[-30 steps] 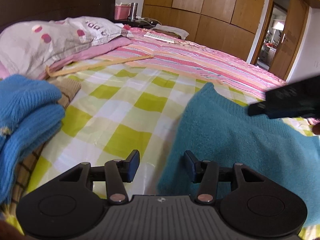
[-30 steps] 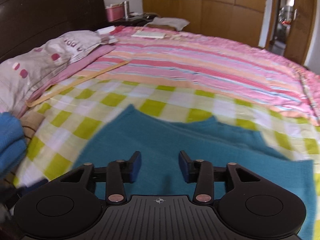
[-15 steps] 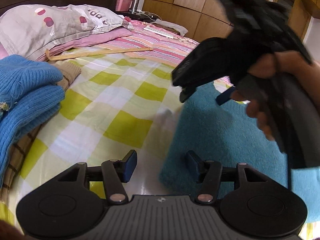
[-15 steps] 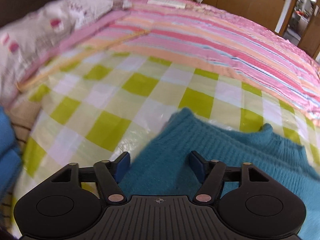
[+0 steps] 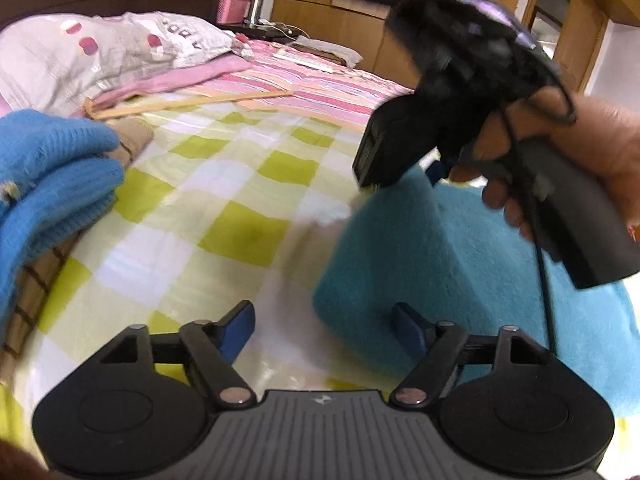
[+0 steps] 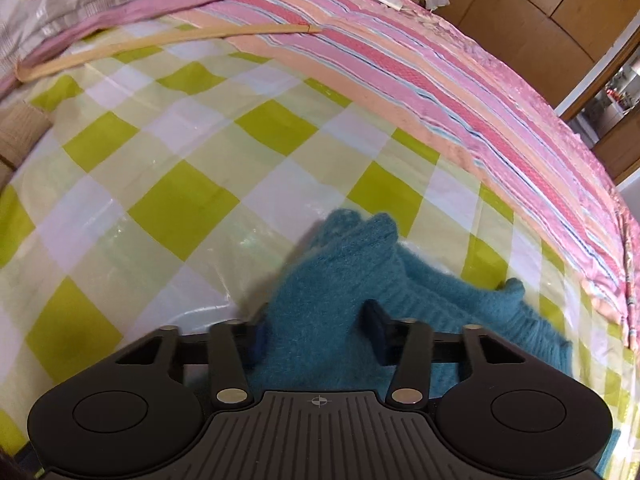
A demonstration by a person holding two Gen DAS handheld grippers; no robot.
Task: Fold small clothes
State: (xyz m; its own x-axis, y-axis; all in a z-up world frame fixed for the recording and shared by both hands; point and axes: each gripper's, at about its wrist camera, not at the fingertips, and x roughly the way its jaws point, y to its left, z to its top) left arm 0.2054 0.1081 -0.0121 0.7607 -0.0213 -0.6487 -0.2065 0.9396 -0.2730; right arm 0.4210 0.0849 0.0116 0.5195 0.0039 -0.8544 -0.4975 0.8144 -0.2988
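A teal knit sweater point(image 5: 460, 264) lies flat on the green-checked sheet point(image 5: 224, 208). My left gripper point(image 5: 324, 328) is open just above the sweater's near left corner, with the corner between its fingers. My right gripper point(image 6: 316, 334) is open over the sweater's far corner point(image 6: 352, 256), with teal fabric bunched up between its fingers. The right gripper's body and the hand holding it show in the left wrist view point(image 5: 480, 120), above the sweater's far edge.
A bright blue knit garment point(image 5: 48, 184) lies on a tan checked one at the left. A pillow point(image 5: 100, 52) and a long wooden stick point(image 5: 192, 102) lie further back. The pink striped bedspread point(image 6: 440, 80) runs behind, with wooden wardrobes point(image 5: 360, 20) beyond.
My right gripper swung down to the sweater's far corner, and fabric now sits between its fingers. My left gripper stayed at the near corner and opened wider.
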